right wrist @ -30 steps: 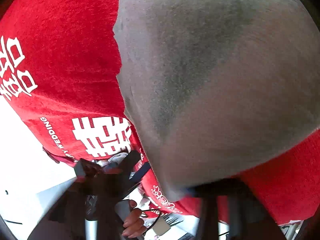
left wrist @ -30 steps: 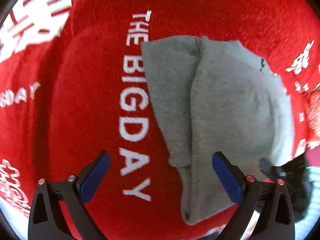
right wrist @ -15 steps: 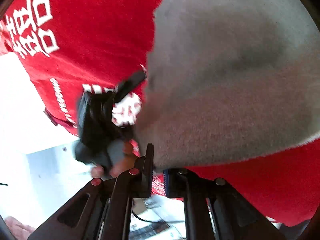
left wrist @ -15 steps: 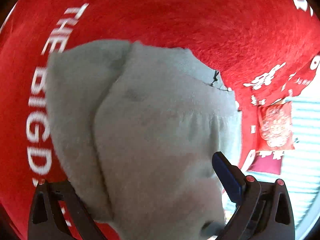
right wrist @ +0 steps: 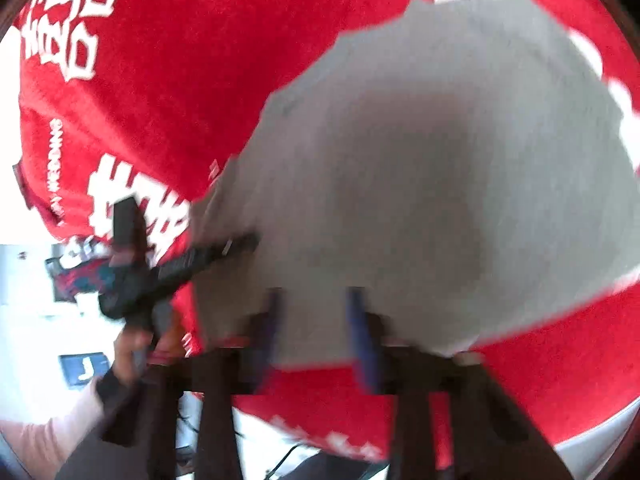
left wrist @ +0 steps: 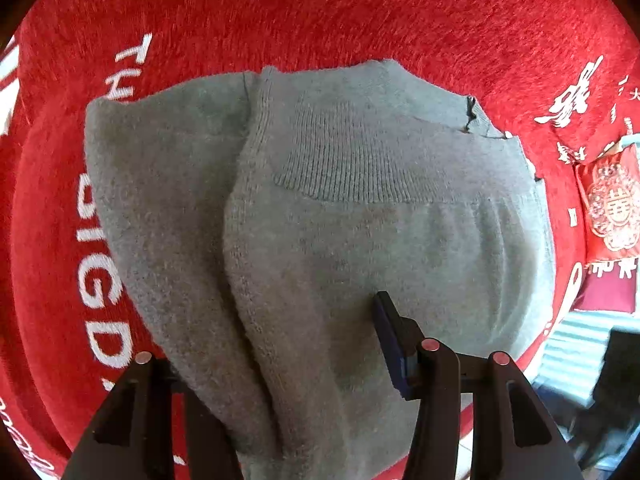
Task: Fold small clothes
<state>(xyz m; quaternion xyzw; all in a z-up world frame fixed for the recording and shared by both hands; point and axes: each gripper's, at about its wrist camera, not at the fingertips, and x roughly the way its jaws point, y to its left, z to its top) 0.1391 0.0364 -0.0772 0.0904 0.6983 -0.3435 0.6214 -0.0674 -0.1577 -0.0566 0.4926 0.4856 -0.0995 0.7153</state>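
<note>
Since a second ago left tongs (left wrist: 316, 344) have just been closing onto grey garment's (left wrist: 360, 208) near edge, right tongs (right wrist: 316, 320) risen, clenched on its hem, red cloth (left wrist: 320, 16) bare beyond

My left gripper (left wrist: 286, 332) points steeply down. Its jaws have just been closing, and they pinch a fold of the grey cloth (left wrist: 360, 220). I can see one blue pad (left wrist: 390, 340) pressed against it; the other pad is hidden under the cloth. My left hand (right wrist: 130, 346) holds the handle, and a pale pink sleeve (right wrist: 44, 436) covers that arm. My right gripper (right wrist: 316, 320) looks blurry. It is almost closed, with the cloth's edge nipped between its jaws.
</note>
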